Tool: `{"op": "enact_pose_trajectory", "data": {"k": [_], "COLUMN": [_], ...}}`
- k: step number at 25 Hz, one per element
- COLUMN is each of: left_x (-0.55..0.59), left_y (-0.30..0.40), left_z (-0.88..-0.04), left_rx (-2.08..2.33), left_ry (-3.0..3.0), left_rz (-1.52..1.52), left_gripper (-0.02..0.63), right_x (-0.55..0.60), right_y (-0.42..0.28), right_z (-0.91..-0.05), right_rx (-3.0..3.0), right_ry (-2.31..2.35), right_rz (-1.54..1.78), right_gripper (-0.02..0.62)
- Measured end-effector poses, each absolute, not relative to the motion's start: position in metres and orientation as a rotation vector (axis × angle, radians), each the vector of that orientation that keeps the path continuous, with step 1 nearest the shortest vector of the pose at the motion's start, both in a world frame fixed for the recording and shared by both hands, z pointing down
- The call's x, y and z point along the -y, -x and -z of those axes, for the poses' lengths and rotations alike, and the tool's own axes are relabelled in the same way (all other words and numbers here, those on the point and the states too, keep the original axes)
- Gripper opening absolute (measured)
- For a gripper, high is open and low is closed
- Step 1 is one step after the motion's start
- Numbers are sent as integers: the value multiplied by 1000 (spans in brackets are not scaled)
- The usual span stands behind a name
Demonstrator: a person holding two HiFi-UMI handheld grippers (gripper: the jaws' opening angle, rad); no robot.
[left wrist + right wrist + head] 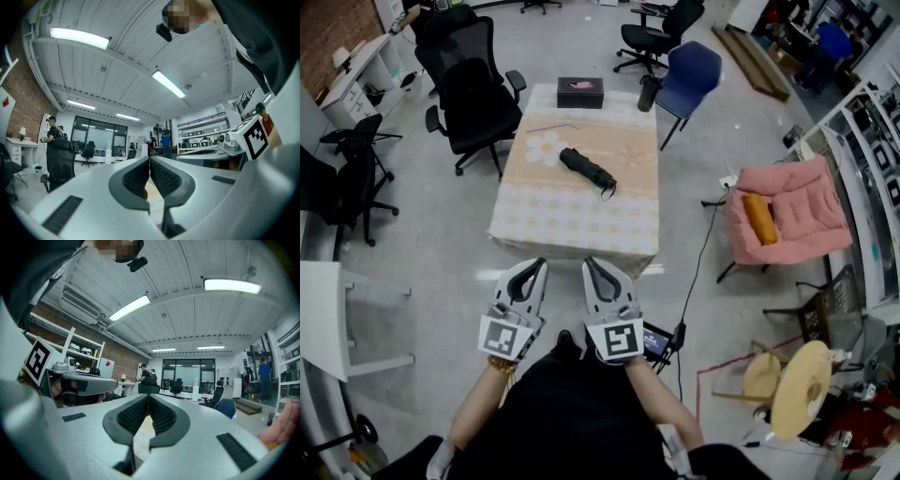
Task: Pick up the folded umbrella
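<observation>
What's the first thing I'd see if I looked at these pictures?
Probably the black folded umbrella lying in the middle of the flowery table. Then the white left gripper and right gripper, both shut and empty, short of the table's near edge. A pink armchair stands to the right.

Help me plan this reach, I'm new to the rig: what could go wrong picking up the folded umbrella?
1. The left gripper and right gripper are both shut and short of the cloth-covered table. If they arrive shut, they would likely push the folded umbrella rather than grip it.
2. The umbrella lies diagonally and flat on the cloth, so low jaws might pinch fabric with it.
</observation>
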State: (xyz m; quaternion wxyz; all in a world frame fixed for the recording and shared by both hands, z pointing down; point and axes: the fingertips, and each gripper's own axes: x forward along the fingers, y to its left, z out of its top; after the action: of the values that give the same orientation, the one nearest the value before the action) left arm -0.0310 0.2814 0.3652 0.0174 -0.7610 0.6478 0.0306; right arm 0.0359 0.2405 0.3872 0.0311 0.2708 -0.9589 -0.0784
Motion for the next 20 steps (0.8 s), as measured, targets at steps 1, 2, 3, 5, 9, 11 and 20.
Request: {"op": "enact_pose_trajectory", "data": {"k": [1,2,3,5,9,11,20], "left_x": [-276,-269,-261,-244,-207,-187,-123], "left_y": [33,35,38,42,39,37,26], "left_z": [-368,-371,-372,-374,-381,-383,-403], "left_rx": [-2022,-2030,-2037,-2049,-2056,-2051,-2044], "left_ry": [2360,2356,2351,2347,2349,2352,2394], "left_rz": [-85,-72,-57,-39,-31,-2,80], "left_gripper": [15,15,15,15,15,15,15], "right_x": [-233,-225,-217,-199,-165,-149,-88], "right_y": [-35,-34,-32,-29,-31,-32,-50], "right_z": [-389,-391,-392,-393,-395,-395,-423], "right_rx": [2957,2961,2970,3009,3074,3094,3099], "right_ry": [-828,-822,-817,-805,-734,-706,-636], "right_rz": [230,219,206,164,113,106,-23], "right_gripper": [18,17,18,17,18,18,18]}}
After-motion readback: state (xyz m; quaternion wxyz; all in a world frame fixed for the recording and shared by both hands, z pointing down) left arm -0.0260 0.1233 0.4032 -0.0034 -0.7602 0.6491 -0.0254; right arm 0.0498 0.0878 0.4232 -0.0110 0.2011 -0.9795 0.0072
